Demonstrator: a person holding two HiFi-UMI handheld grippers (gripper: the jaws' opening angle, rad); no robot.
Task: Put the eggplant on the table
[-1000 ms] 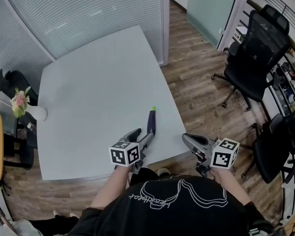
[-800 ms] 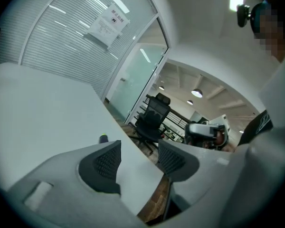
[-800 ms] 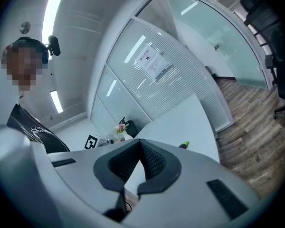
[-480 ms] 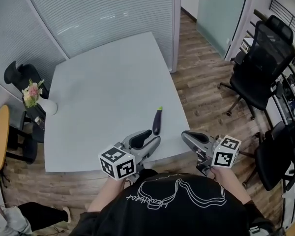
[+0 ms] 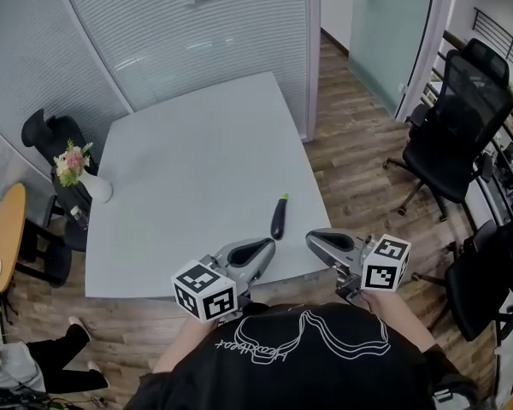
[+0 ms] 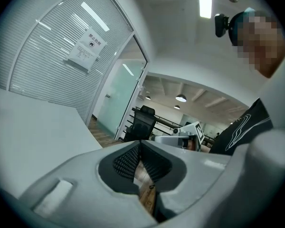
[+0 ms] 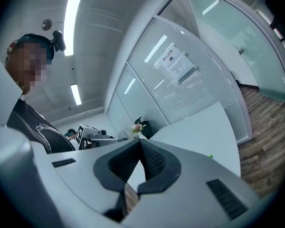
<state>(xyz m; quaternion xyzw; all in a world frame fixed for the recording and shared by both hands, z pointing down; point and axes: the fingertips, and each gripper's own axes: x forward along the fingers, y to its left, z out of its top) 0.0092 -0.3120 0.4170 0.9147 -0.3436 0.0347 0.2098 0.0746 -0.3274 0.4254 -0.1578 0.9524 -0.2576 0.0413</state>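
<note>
The eggplant, dark purple with a green stem, lies on the white table near its front right edge, with nothing touching it. My left gripper hovers over the front edge, just short of the eggplant, and its jaws are shut and empty. In the left gripper view the left gripper has its pads pressed together. My right gripper hangs beside the table's front right corner, also shut and empty. In the right gripper view the right gripper shows closed pads, and the eggplant's green tip peeks over one jaw.
A vase of flowers stands at the table's left edge. Black office chairs stand on the wooden floor to the right, another dark chair to the left, near a round wooden table. A glass partition runs behind the table.
My left gripper has drawn back from the eggplant, risen and shut its jaws with nothing in them. The eggplant stays lying on the table. My right gripper has lifted a little.
</note>
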